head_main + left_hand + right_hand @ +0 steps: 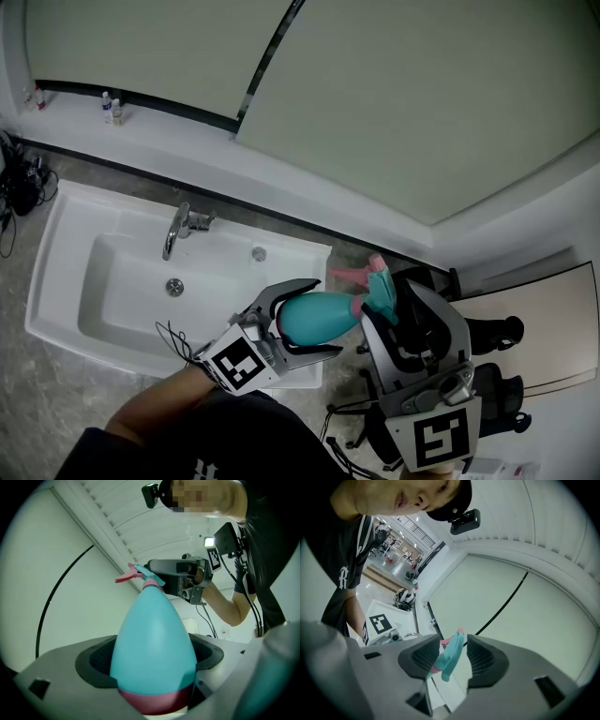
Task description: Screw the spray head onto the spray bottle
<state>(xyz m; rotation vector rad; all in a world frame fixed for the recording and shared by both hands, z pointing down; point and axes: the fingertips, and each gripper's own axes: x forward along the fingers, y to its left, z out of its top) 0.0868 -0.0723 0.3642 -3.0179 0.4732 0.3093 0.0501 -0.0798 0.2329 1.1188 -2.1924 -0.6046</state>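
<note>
Nearest to me is my right gripper (386, 305), and I judge it clamped on the teal-and-pink plastic trigger spray head (450, 656). The head sits between its dark ribbed pads; one pad is plainly on it and the other is very close. My left gripper (323, 319) grasps the teal egg-shaped plastic spray bottle with the pink base (152, 644) around its wide belly. The bottle lies almost level in the air, with its neck towards my right gripper.

The head meets the bottle's narrow tip, so I judge the screwing is under way; how far the thread has caught I cannot see. The next move calls for rolling my right wrist about the bottle's long axis while the left holds firm. When the wrist runs out, I should let go and take a fresh grip.

Below lies the white rectangular sink (56, 281) with its chrome tap (178, 230), well apart from the work. Two small bottles (111, 108) stand on the far ledge. Nothing blocks the turn except the head's own jutting trigger.
</note>
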